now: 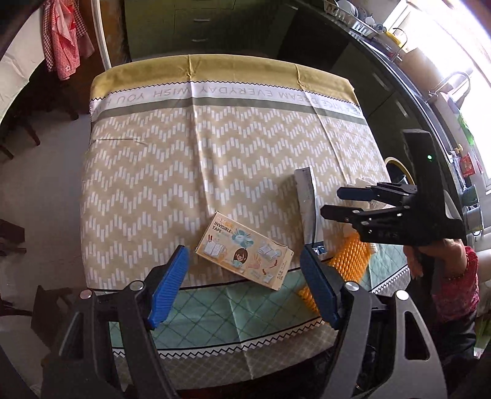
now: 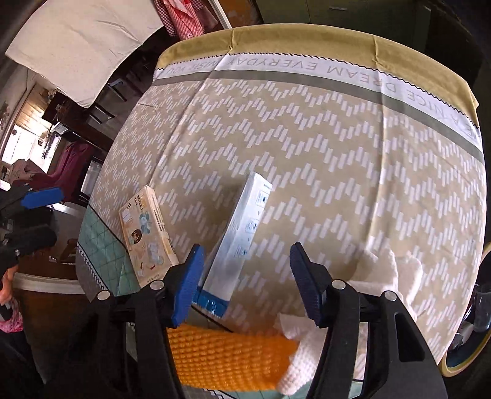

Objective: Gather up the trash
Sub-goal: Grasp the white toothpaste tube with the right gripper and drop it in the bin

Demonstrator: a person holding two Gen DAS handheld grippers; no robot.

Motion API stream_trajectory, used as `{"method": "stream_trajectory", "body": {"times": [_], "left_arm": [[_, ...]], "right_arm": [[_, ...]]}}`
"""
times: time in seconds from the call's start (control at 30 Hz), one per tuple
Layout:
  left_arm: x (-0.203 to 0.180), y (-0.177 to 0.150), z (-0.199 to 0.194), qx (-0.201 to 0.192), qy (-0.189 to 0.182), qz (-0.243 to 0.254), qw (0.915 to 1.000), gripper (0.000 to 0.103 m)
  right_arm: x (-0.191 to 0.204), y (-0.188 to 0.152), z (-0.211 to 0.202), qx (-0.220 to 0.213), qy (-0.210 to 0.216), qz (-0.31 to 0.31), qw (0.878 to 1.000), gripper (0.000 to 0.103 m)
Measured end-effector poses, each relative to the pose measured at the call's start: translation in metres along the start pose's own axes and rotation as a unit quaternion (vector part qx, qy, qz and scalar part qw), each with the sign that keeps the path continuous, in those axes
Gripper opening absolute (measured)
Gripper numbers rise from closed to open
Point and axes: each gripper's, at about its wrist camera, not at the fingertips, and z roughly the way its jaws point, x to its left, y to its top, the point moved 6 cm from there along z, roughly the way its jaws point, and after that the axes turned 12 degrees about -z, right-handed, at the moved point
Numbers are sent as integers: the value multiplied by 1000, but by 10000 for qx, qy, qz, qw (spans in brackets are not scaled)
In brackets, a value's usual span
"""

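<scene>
An "invisible tape" cardboard box [image 1: 245, 250] lies flat near the table's front edge; it also shows in the right wrist view [image 2: 147, 236]. A white and blue packet [image 1: 307, 202] lies to its right, also seen in the right wrist view [image 2: 242, 233]. An orange bumpy foam piece [image 2: 227, 356] and white foam net [image 2: 307, 362] lie under my right gripper. My left gripper [image 1: 244, 285] is open just above the tape box. My right gripper [image 2: 245, 282] is open over the packet's near end; it shows in the left wrist view [image 1: 336, 202].
The table [image 1: 214, 147] wears a beige zigzag cloth with a yellow far border. A yellow-rimmed bin [image 2: 469, 343] stands at the table's right side. A counter with a sink and dish rack [image 1: 362, 18] runs along the right.
</scene>
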Motion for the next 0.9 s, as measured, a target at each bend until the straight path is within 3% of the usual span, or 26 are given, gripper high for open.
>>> {"method": "stream_trajectory", "body": {"times": [0.23, 0.3, 0.4, 0.47, 0.7, 0.9], "left_arm": [[-2, -2, 4, 52, -40, 99, 9999, 71], [-3, -3, 5, 77, -45, 154, 9998, 71], [-6, -6, 7, 127, -50, 193, 9997, 71], [-8, -8, 8, 145, -36, 231, 9996, 71], [-12, -11, 17, 232, -13, 280, 9993, 71], [-23, -13, 30, 374, -47, 400, 9985, 71]], "right_arm": [[8, 12, 29, 243, -115, 33, 9996, 41], [10, 15, 35, 295, -125, 14, 9995, 27], [11, 17, 37, 247, -45, 43, 9997, 17], [11, 21, 34, 137, 67, 80, 9999, 16], [-17, 10, -41, -632, 153, 254, 9976, 16], [-110, -43, -109, -993, -697, 916, 9884, 16]]}}
